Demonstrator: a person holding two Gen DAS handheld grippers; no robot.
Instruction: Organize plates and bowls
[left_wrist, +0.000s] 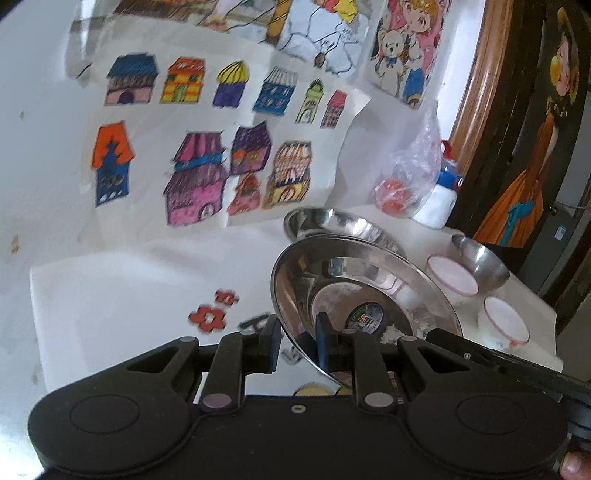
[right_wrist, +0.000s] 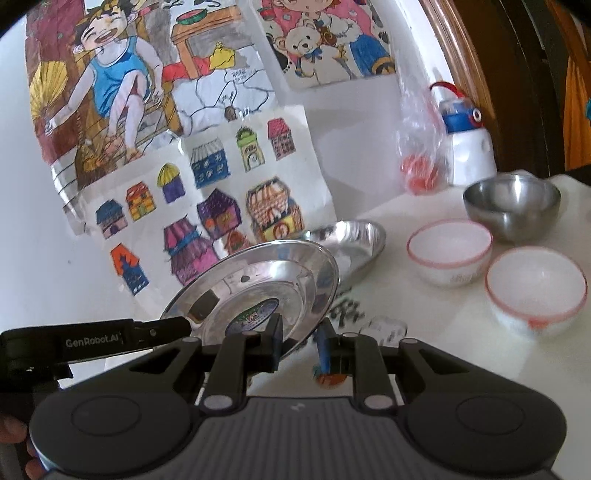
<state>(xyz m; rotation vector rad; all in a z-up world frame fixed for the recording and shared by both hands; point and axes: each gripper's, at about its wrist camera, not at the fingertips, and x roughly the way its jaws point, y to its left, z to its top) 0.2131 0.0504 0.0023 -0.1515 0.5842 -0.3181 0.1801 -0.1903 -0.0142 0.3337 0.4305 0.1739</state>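
A shiny steel plate (left_wrist: 354, 280) (right_wrist: 258, 280) with a round sticker in its middle hangs tilted above the white table (right_wrist: 443, 332). My left gripper (left_wrist: 300, 345) is shut on its near rim. My right gripper (right_wrist: 301, 343) is shut on the opposite rim, so both hold the same plate. Behind it a second steel plate (left_wrist: 325, 221) (right_wrist: 351, 240) rests on the table by the wall. To the right stand a steel bowl (left_wrist: 480, 262) (right_wrist: 513, 206) and two white bowls with red rims (left_wrist: 452, 275) (right_wrist: 448, 251), the nearer one (left_wrist: 504, 323) (right_wrist: 535, 288) closest to the table's edge.
A clear plastic bag with red things (left_wrist: 402, 184) (right_wrist: 417, 170) and a white bottle with a blue cap (left_wrist: 439, 199) (right_wrist: 469, 147) stand against the wall. Coloured drawings (left_wrist: 207, 166) cover the wall behind. A dark framed picture (left_wrist: 524, 147) stands at the right.
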